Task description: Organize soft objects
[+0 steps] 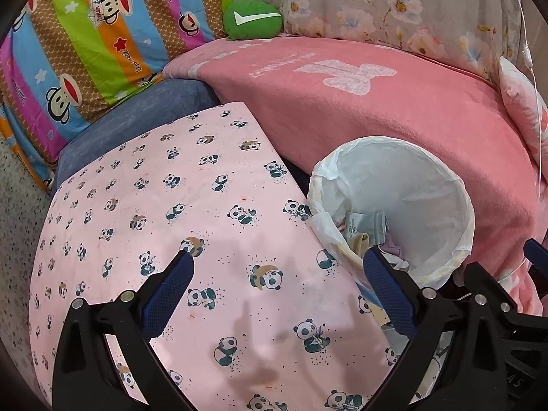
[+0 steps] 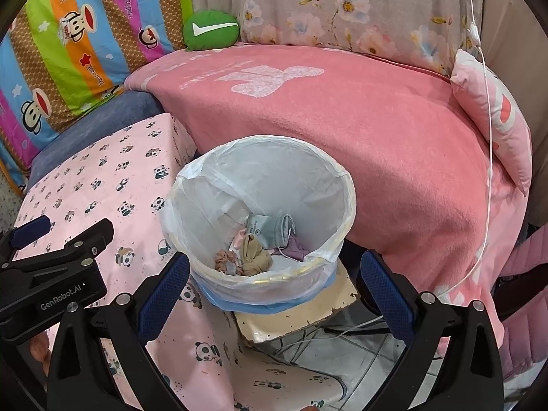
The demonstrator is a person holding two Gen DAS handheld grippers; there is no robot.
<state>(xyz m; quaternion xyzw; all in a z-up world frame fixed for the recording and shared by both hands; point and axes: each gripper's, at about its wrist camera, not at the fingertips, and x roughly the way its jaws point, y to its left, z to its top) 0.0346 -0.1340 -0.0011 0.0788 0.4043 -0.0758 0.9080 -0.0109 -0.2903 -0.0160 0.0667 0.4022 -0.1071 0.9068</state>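
Both my tongs, left and right, gape wide and empty; right over the lined bin holding socks, left over the panda-print worktop.

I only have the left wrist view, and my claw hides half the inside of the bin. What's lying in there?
Observer: In the right wrist view, a tan knotted stocking lies at the bottom of the bin, next to a grey sock.
Operator: What is the bin standing on?
Observer: A cream board with chipped corners.
Operator: Is the right claw carrying anything?
Observer: No. The right claw is open and empty, hanging over the bin's near rim.
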